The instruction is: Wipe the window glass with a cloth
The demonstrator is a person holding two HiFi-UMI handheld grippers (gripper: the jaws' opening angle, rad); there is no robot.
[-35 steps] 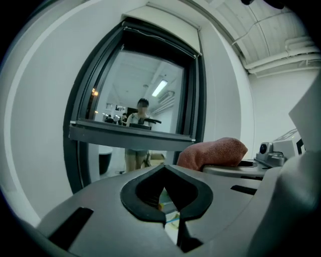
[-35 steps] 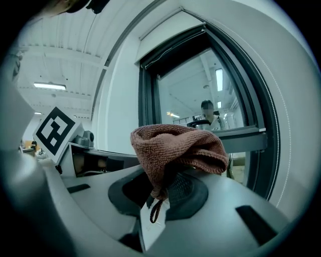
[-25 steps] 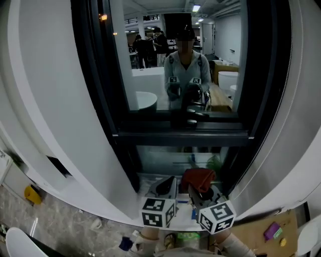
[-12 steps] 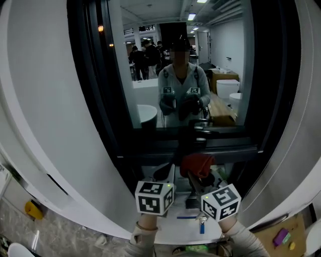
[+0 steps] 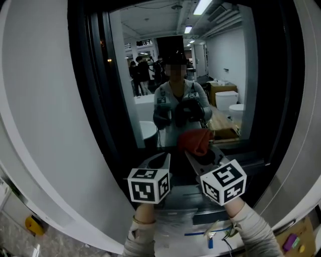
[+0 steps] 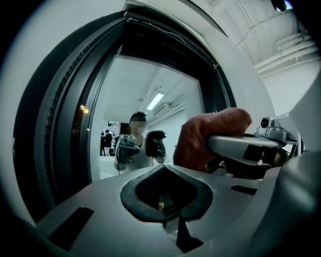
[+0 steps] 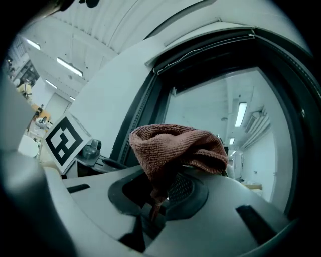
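White wall (image 5: 45,125) on both sides of a dark window frame (image 5: 95,90). The glass (image 5: 228,60) mirrors a bright white room: ceiling strip lights (image 5: 203,6), white sanitary fixtures (image 5: 226,98), a brown-topped surface (image 5: 223,120), and people standing far back (image 5: 142,70). Speckled floor (image 5: 12,238) at lower left, dim.

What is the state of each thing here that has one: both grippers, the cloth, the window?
Left gripper: shut, empty.
Right gripper: shut on the cloth.
Cloth: bunched, pinched by the right gripper, up before the glass.
Window glass: mirrors the person; contact with the cloth cannot be told.
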